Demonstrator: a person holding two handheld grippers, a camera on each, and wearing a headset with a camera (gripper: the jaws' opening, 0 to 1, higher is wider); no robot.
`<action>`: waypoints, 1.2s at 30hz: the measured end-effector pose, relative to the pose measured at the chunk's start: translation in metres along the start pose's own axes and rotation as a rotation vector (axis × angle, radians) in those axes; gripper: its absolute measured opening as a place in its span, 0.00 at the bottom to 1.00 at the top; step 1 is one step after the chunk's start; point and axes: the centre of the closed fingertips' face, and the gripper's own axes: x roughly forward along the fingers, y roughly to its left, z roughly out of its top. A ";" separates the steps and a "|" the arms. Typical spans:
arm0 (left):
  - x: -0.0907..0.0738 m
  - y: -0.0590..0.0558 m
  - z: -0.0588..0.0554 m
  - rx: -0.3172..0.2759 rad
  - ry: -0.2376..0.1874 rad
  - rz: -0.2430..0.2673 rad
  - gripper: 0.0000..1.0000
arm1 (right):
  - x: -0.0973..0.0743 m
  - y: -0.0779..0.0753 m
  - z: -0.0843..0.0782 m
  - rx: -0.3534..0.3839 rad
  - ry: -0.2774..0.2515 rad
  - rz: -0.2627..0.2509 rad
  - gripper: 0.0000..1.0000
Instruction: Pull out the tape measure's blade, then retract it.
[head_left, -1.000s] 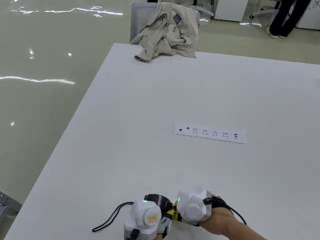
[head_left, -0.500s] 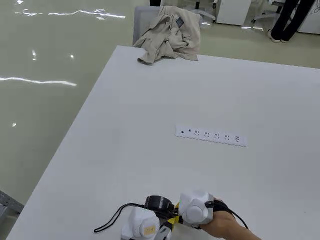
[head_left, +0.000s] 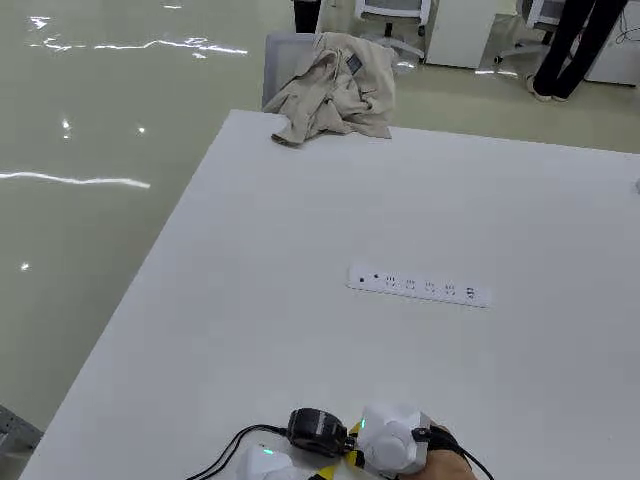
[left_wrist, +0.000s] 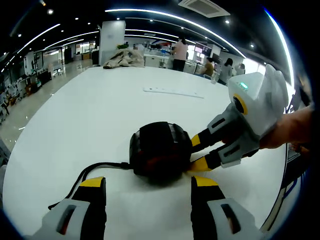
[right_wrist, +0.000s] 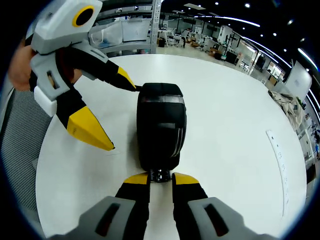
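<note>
- Since a second ago the left gripper (left_wrist: 147, 181) has slid back off the tape measure (head_left: 318, 430), so in the head view the black case now lies uncovered; part of that shift is the headset tilting.
- Measured from the power strip (head_left: 420, 287), the tape measure sits well towards the person, close to the table's (head_left: 300, 250) near edge, with both grippers right at it.
- Right gripper (right_wrist: 160, 179): jaws drawn nearly together on a small metal piece at the case's mouth, most likely the blade's end hook (right_wrist: 159, 175). Pinching there looks like the grip for drawing the blade out; no length of blade is out yet.
- Left gripper: jaws wide apart, the case just ahead of the tips. In the right gripper view one tip seems to touch a case corner. I judge it is set to straddle and steady the case against the pull.
- Case: rounded, boxy, matte black with a glossier top panel; a thin black lanyard (left_wrist: 95, 167) trails off it, slack on the table.
- Jaw tips are yellow wedges on black fingers; gripper bodies are smooth white and grey plastic.
- Table: plain, smooth white. Power strip: flat white bar with a row of sockets. Far beyond it, a crumpled beige jacket (head_left: 335, 72) hangs over a chair.
</note>
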 end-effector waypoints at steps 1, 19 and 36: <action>-0.001 0.001 0.000 0.006 -0.001 0.000 0.67 | 0.000 0.000 0.000 0.002 -0.001 -0.003 0.17; -0.021 0.015 -0.003 0.067 -0.025 -0.032 0.71 | -0.007 -0.005 -0.008 0.175 -0.034 -0.149 0.25; -0.027 0.028 -0.006 0.066 -0.032 -0.030 0.82 | -0.035 -0.003 -0.021 0.335 -0.105 -0.317 0.39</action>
